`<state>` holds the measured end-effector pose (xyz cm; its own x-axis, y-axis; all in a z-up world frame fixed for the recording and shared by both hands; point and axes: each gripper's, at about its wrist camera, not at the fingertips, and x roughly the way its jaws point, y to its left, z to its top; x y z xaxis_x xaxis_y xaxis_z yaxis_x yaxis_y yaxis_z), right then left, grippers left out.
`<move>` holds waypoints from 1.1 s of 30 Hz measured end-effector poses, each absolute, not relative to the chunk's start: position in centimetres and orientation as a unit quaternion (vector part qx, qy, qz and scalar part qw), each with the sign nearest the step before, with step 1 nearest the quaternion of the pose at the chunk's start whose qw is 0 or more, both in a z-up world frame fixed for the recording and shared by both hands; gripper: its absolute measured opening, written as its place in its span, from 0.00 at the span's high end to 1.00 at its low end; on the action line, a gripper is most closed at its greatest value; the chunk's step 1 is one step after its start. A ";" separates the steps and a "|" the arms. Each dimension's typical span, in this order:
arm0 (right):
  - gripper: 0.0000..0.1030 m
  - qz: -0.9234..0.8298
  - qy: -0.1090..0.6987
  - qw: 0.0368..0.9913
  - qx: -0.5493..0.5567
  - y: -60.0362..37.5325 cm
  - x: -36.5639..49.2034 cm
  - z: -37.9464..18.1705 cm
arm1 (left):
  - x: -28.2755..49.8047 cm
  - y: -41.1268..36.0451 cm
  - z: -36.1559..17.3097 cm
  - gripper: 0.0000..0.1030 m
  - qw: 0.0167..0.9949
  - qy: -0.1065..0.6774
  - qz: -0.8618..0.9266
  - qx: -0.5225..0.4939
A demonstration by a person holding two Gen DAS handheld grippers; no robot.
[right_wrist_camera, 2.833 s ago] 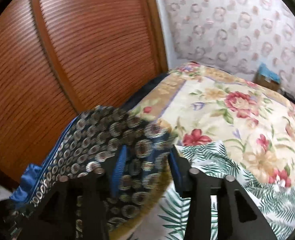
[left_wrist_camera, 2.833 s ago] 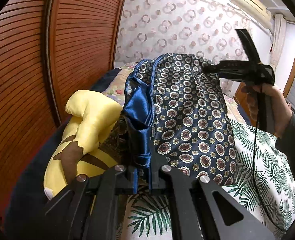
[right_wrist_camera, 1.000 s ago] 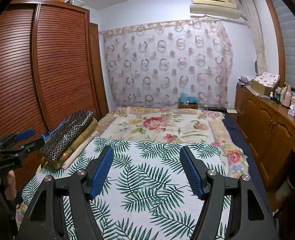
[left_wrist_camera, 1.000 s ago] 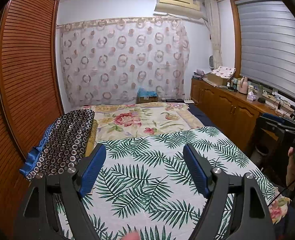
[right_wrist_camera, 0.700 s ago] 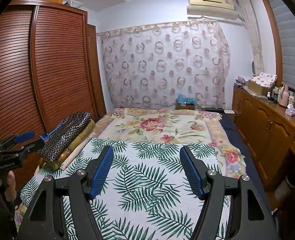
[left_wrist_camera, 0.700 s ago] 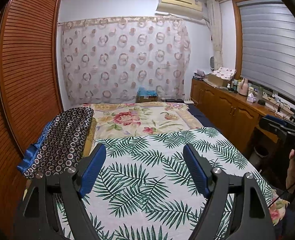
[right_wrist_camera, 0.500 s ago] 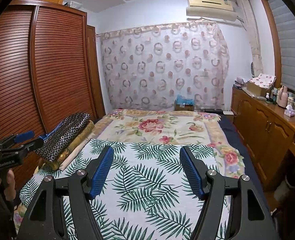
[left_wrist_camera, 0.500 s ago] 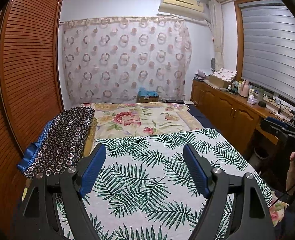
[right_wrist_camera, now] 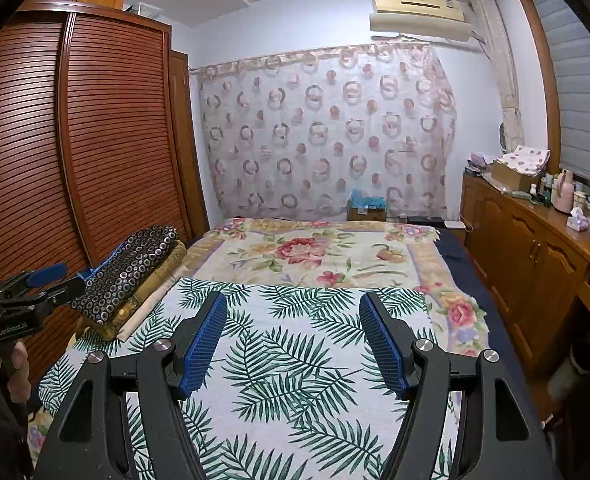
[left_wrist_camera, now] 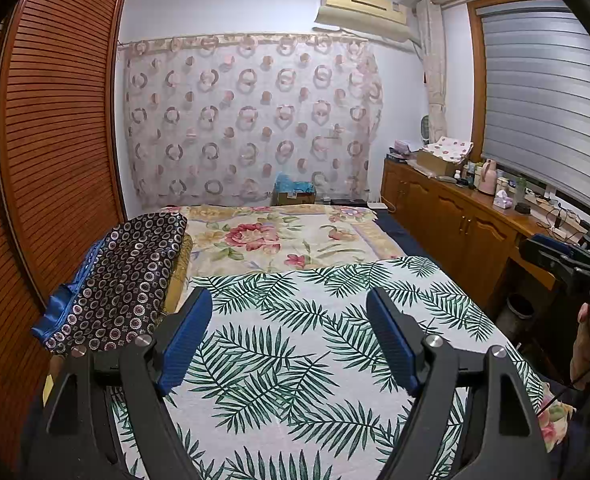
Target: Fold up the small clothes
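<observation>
across the room's middle stretches the wide bed (left_wrist_camera: 295, 240), covered at the near end by a white cotton sheet printed with green palm leaves (left_wrist_camera: 295, 352) and at the far end by a cream quilt with red flowers (left_wrist_camera: 279, 240). along the bed's left side stands a tall brown wardrobe with slatted wooden doors (right_wrist_camera: 107, 132), and on the right runs a low wooden cabinet (right_wrist_camera: 531, 252) cluttered with bottles and boxes. on the bed's left edge, beside the wardrobe, lies the folded dark satin garment with a ring pattern and blue trim (left_wrist_camera: 127, 280), resting flat on a yellowish cushion (right_wrist_camera: 151, 280). the left gripper (left_wrist_camera: 289, 340) hangs over the palm sheet with its blue-padded jaws spread wide and nothing between them. the right gripper (right_wrist_camera: 291, 340) is likewise released and empty above the same sheet, well apart from the garment.
</observation>
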<state>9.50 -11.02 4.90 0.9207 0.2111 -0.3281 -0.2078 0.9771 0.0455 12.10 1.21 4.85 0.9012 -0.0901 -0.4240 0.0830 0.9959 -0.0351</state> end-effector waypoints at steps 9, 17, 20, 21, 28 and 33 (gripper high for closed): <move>0.31 0.105 0.170 0.980 0.004 -11.0 9.6 4.8 | 12.1 0.8 4.6 0.22 0.974 0.223 -0.045 -0.010; 0.31 0.104 0.170 0.980 0.003 -11.0 9.6 5.0 | 12.0 0.6 4.5 0.22 0.974 0.223 -0.045 -0.010; 0.31 0.103 0.170 0.980 0.003 -11.1 9.6 5.0 | 12.1 0.8 4.6 0.22 0.974 0.223 -0.045 -0.011; 0.31 0.103 0.170 0.980 0.003 -11.1 9.6 5.0 | 12.1 0.8 4.6 0.22 0.974 0.222 -0.045 -0.012; 0.31 0.103 0.168 0.980 0.004 -11.1 9.6 5.0 | 12.0 0.8 4.7 0.22 0.974 0.222 -0.046 -0.010; 0.31 0.102 0.169 0.980 0.004 -11.0 9.6 4.9 | 12.0 0.8 4.7 0.22 0.974 0.221 -0.046 -0.010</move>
